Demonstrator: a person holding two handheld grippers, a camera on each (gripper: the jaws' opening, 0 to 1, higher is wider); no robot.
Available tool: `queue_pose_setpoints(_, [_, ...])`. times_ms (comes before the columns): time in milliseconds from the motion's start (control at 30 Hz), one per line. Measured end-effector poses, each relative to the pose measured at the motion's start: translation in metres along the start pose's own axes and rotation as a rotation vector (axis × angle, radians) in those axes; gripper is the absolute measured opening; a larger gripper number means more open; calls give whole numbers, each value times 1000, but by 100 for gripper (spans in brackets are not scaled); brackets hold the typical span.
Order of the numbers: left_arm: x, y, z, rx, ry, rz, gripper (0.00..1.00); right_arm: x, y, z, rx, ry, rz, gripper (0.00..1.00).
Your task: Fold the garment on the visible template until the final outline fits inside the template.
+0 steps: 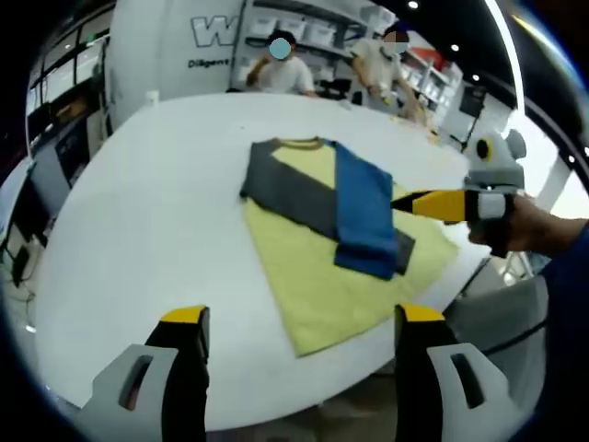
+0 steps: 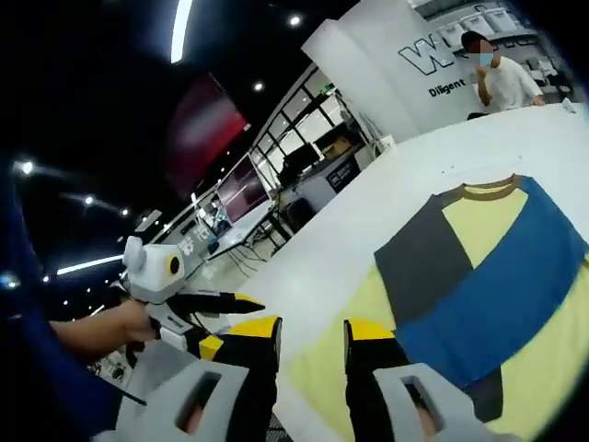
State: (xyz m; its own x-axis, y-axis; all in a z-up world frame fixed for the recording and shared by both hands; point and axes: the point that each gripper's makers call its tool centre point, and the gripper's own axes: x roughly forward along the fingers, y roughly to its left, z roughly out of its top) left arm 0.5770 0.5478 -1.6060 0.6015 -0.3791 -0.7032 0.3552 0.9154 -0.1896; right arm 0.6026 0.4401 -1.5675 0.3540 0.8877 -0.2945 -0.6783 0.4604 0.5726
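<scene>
A yellow T-shirt (image 1: 317, 281) lies flat on the white table (image 1: 156, 212), collar at the far end. Its grey sleeve (image 1: 285, 189) and blue sleeve (image 1: 363, 212) are folded across the chest, blue on top. My left gripper (image 1: 302, 318) hovers open over the near table edge, short of the hem, with nothing between its jaws. My right gripper (image 1: 398, 196) comes in from the right, its tip at the blue sleeve's edge. In the right gripper view the shirt (image 2: 479, 230) spreads ahead, and my right gripper (image 2: 311, 330) holds a narrow gap over the hem corner. The left gripper (image 2: 230, 318) shows open.
A hand (image 1: 520, 221) holds the right gripper beyond the table's right edge. Two people (image 1: 281, 69) sit at the far side of the table, beneath shelving. Desks and monitors (image 1: 46, 166) stand to the left. A person's hand (image 2: 110, 327) holds the left gripper.
</scene>
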Motion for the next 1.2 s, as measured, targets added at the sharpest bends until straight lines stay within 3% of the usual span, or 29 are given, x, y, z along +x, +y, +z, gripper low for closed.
queue_pose_setpoints(133, [0,-2,-1,0,2,-2,80,-13,-4,-5,-22,-7,-18,24])
queue_pose_setpoints(367, [7,-8,-4,3,11,-26,79,-39,-28,-3,-10,-49,-95,23])
queue_pose_setpoints(533, [14,-10,-6,-4,20,-59,75,-70,-61,2,51,-123,-192,22])
queue_pose_setpoints(700, [20,-15,-11,2,35,-105,63,-99,-84,3,108,-188,-277,22])
queue_pose_setpoints(833, [26,-15,-14,2,53,-104,67,-122,-99,2,150,-240,-338,22])
queue_pose_setpoints(1000, [31,-14,-19,-11,78,-113,64,-160,-124,-3,212,-314,-443,21])
queue_pose_setpoints(1133, [32,-13,-25,-33,105,-109,63,-197,-145,-19,269,-353,-558,20])
queue_pose_setpoints(1200, [33,-12,-28,-43,115,-108,62,-207,-149,-25,298,-366,-579,21])
